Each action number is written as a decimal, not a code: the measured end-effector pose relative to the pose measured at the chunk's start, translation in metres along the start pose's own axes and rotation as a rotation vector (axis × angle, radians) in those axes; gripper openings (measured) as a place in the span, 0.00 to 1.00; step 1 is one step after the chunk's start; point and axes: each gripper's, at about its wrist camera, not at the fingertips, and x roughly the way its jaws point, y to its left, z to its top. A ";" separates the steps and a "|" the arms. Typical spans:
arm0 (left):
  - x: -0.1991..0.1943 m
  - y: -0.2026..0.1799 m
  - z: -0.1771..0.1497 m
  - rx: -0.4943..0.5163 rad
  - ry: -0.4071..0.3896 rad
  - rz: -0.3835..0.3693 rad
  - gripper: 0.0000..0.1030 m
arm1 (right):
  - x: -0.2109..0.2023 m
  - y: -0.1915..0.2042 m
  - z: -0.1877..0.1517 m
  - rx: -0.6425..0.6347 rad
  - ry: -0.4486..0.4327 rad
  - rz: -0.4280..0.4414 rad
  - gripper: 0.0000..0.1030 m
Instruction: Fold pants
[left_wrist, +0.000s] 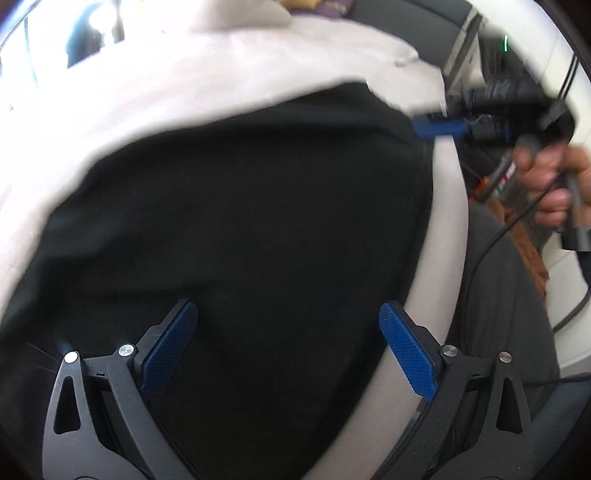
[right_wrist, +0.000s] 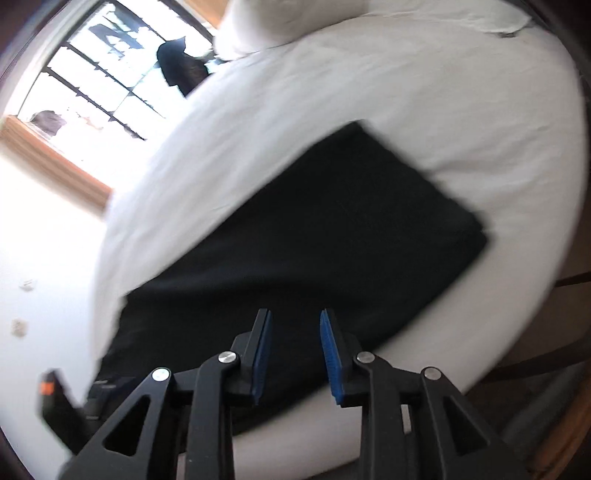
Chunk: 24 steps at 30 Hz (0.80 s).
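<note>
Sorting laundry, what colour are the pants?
Plain black pants, clearest in the right wrist view.

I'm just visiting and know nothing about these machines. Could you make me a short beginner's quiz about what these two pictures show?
1. True or false: the left tool is clamped on the black pants.
2. What do the pants lie on: A) a wooden floor, B) a white bed sheet, C) a metal tray?
3. Fill in: the grip pads on the right tool are coloured ____.

Key:
1. False. Its jaws stand wide apart above the cloth.
2. B.
3. Blue.
</note>
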 end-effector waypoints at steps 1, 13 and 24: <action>0.007 0.001 -0.003 -0.019 0.010 0.006 0.96 | 0.007 0.015 -0.006 -0.033 0.036 0.050 0.31; 0.008 -0.024 -0.021 -0.005 0.074 -0.015 0.96 | 0.058 0.014 -0.045 -0.038 0.331 -0.044 0.00; -0.026 0.018 -0.014 -0.218 -0.036 -0.086 0.97 | 0.068 0.035 -0.049 0.073 0.327 0.152 0.29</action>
